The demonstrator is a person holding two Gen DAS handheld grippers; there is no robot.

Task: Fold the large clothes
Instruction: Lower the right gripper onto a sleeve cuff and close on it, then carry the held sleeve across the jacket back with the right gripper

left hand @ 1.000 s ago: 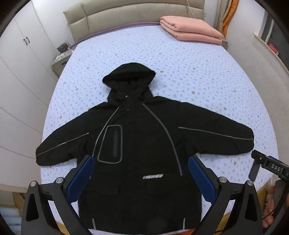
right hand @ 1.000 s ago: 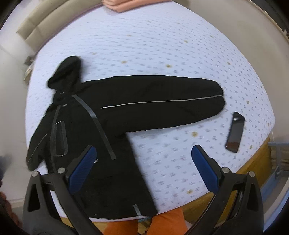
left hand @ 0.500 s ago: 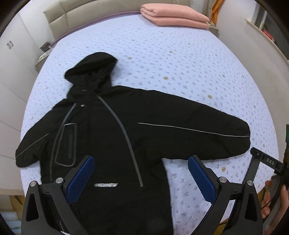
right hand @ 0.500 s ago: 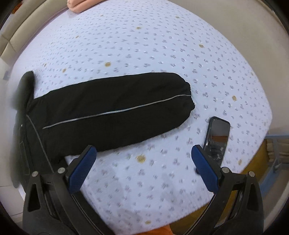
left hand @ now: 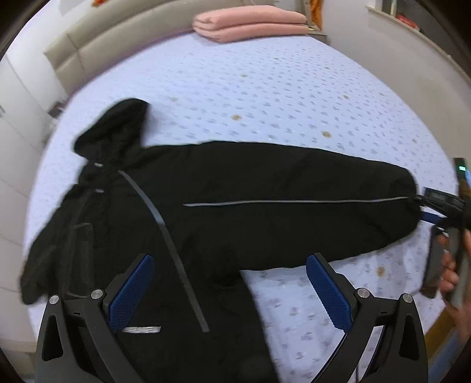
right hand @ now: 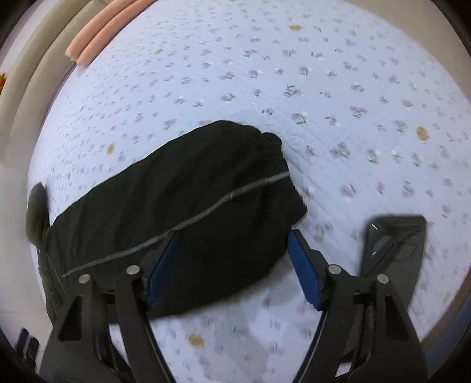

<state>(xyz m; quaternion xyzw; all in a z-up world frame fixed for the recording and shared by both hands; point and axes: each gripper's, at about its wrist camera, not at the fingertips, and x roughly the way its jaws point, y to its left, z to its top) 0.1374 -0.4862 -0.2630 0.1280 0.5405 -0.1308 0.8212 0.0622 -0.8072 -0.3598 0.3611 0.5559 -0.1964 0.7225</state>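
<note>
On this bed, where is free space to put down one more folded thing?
Free: the wide bedspread between the jacket's sleeve and the pink blanket. Crowded: the near edge, with the jacket, the phone beside the cuff, and both hand-held grippers.

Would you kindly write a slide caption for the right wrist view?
Open right tool straddles the black jacket's sleeve cuff on the floral bedspread, phone alongside.

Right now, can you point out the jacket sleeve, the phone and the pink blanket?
jacket sleeve (right hand: 206, 188): right wrist view, upper side near the cuff.
phone (right hand: 397, 244): right wrist view, dark screen.
pink blanket (left hand: 250, 25): left wrist view, folded front edge.
</note>
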